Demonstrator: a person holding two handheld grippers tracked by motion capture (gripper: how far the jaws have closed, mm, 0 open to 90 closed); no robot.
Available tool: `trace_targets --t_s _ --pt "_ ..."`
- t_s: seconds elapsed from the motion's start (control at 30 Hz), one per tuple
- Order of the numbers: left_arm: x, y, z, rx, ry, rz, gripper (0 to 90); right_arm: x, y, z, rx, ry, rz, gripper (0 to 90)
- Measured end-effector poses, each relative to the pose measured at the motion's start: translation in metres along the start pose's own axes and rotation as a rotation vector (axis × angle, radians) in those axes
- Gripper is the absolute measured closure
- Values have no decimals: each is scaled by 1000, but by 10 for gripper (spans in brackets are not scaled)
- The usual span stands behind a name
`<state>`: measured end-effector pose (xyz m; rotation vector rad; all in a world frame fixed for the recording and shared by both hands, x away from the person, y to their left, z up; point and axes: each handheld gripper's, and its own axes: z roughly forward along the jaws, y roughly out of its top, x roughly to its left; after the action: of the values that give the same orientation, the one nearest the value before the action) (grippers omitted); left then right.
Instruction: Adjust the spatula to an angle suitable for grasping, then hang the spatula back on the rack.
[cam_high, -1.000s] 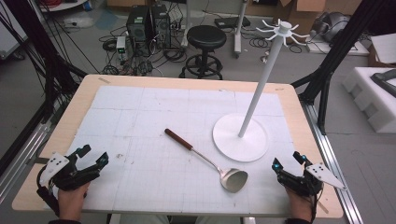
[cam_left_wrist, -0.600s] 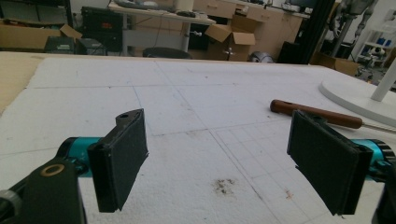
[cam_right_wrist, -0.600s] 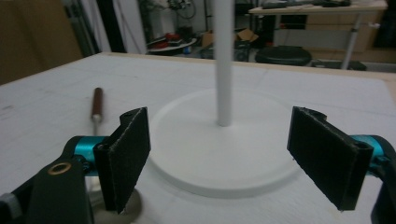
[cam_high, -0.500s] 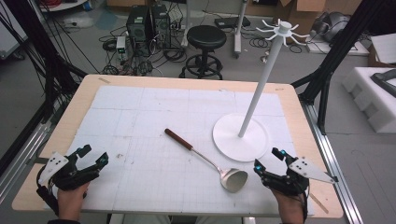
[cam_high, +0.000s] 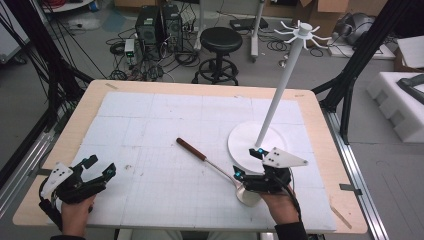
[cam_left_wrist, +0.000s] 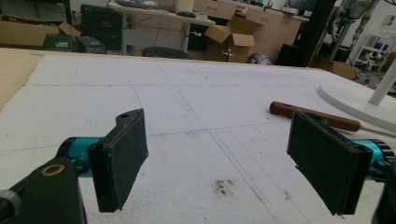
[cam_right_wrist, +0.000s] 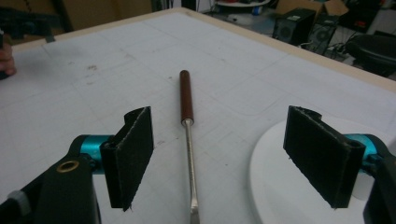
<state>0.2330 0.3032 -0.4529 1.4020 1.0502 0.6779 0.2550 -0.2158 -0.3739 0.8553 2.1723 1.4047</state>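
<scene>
The step in hand looks like the reach for the ladle (cam_high: 220, 167), which lies flat on the white mat (cam_high: 150, 125) near the middle of the table (cam_high: 320, 130), its brown handle (cam_right_wrist: 186, 95) pointing away toward the far left and its bowl at the near right, beside the round base of the white hook stand (cam_high: 280, 95). The right gripper (cam_high: 248, 162) hangs over the bowl end; in the right gripper view the metal shaft runs up between its two black jaws, which stand wide apart and have just been closing a little, with no pad touching the shaft yet. The left gripper (cam_high: 99, 166) rests at the near left corner of the mat, jaws spread wide with nothing between them, well apart from the ladle. The next move probably calls for lowering the right gripper until the pads flank the thin shaft, then squeezing; the shaft is slim and smooth, so a square, centred pinch matters
</scene>
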Motion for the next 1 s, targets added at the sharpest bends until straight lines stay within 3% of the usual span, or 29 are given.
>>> trace_targets --t_s 0.23,0.47,0.63,0.7,0.83,0.87,0.93,1.0 --pt "1 0 1 12 0 -4 203 7 7 21 75 46 -27 234" --pt "1 1 1 15 -4 -4 203 2 4 36 147 73 -15 245" --pt "-1 0 0 8 -12 9 203 -3 6 50 211 99 -34 290" --pt "-1 0 0 8 -11 11 203 -6 6 59 274 126 -25 338" --pt "-1 0 0 12 -11 13 203 -8 2 69 333 162 -24 397" --pt "-1 0 1 14 -12 12 203 -7 0 76 384 183 -26 427" --pt "-1 0 1 15 -11 10 203 -7 -2 79 402 185 -36 436" --pt "-1 0 1 16 -11 9 203 -7 -6 85 465 181 -36 469"
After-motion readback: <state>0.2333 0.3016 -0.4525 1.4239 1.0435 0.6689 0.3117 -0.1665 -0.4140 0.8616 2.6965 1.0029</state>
